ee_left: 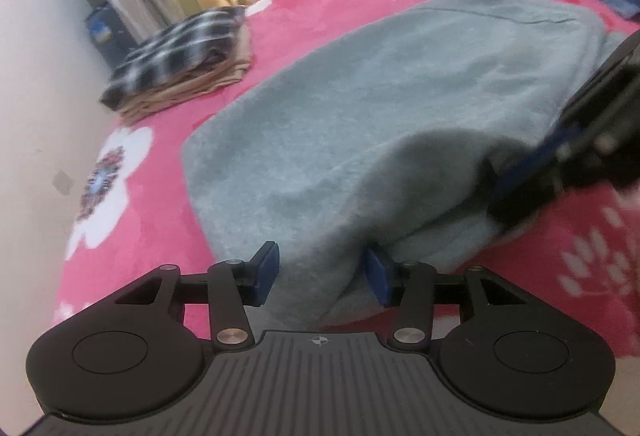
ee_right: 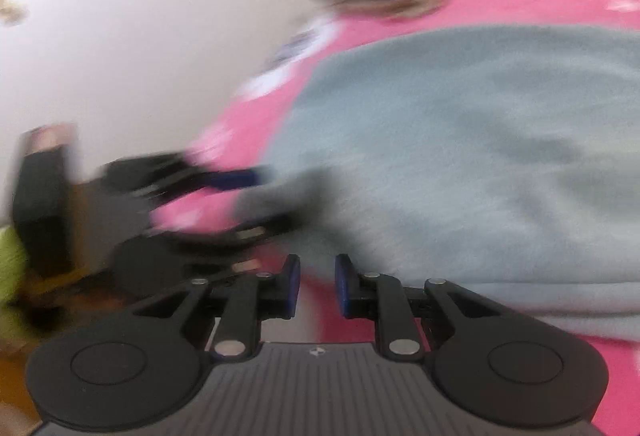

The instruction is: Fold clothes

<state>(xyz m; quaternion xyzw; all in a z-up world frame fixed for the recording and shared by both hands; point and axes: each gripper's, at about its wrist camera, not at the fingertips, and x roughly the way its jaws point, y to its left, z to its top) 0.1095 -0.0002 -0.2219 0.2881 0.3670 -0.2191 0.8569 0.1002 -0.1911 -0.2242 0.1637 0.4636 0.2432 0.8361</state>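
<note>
A grey garment (ee_left: 400,108) lies spread on the pink flowered bed (ee_left: 320,0). The left tool (ee_left: 322,272) stands parted, a fold of the garment's near edge between its fingers. The right tool (ee_right: 317,286) is narrowly parted, gripping nothing, at the garment's edge.

Each black ribbed tool (ee_left: 320,274) has blue pads (ee_left: 267,272) and silver screws.

2 wrist fisheyes, both low and close over a bed

The left wrist view looked steeply down and forward across the grey garment (ee_left: 400,108) toward a bright window; the right wrist view, blurred, faced a white wall (ee_right: 140,36). Both shared the garment, pink blanket (ee_left: 168,204) and plaid stack (ee_left: 176,56).
</note>
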